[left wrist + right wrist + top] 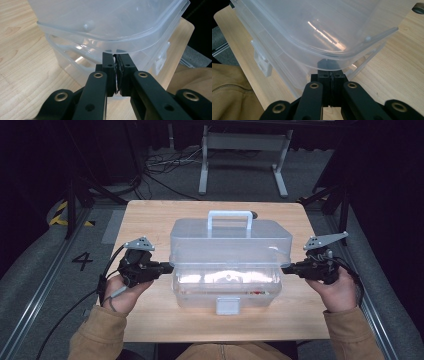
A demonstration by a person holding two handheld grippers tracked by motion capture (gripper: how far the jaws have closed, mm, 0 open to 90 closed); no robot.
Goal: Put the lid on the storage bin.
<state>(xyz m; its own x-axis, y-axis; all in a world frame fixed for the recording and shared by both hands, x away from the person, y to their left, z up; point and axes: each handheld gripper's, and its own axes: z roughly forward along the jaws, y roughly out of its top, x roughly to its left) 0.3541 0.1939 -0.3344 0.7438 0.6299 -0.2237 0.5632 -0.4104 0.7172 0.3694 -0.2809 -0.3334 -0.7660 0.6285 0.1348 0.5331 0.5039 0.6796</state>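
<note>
A clear plastic box [200, 295] stands mid-table, its lid [230, 237] with a white handle [230, 215] tilted up at the front. My left gripper [169, 267] is at the lid's left end. In the left gripper view its jaws [115, 57] stand a narrow slit apart, tips just under the lid's rim [105, 42], with nothing clearly between them. My right gripper [285, 268] is at the right end. Its jaws [331, 73] are shut, with their tips tucked under the lid's rim [312, 53].
The box's white latch [228, 306] hangs at the front of the base, also seen as the latch [263, 62] in the right gripper view. Small items lie inside the base. The wooden table [150, 220] has bare room around the box. A metal stand [240, 150] is behind it.
</note>
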